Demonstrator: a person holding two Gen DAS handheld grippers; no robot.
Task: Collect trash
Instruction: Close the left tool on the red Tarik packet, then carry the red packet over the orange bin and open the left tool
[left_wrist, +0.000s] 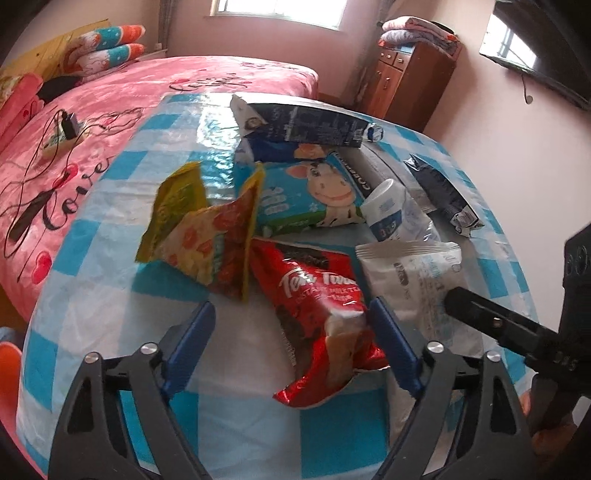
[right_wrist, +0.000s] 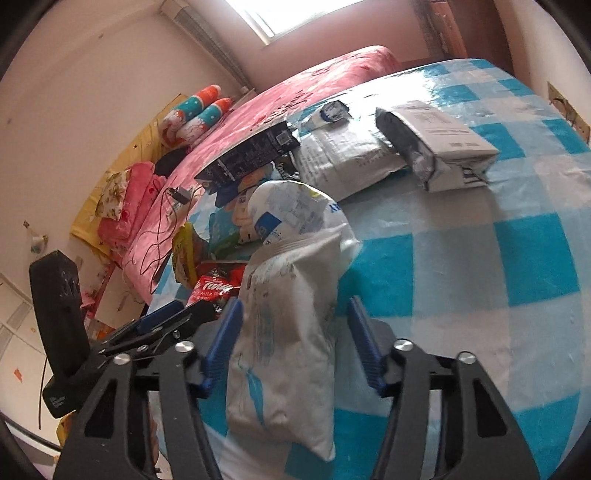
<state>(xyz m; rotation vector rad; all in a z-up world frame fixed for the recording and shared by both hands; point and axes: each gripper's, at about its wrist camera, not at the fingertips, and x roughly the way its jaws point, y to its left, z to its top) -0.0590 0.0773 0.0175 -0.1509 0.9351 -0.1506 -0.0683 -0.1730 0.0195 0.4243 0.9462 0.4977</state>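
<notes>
Left gripper (left_wrist: 291, 314), jaws apart, straddles the red milk-tea packet (left_wrist: 317, 314) at 6 o'clock on the checked tablecloth (left_wrist: 110, 258). Right gripper (right_wrist: 293, 332), jaws apart, flanks the white pouch (right_wrist: 284, 339). Both wrappers appear light, crinkly, slippery; pinch mid-body across the crumpled folds.

Bare checkered desk (right_wrist: 461, 258) is lying open beyond the right tongs (right_wrist: 293, 341); the red milk-tea packet (left_wrist: 317, 295) is blocking the left tongs (left_wrist: 291, 328).
</notes>
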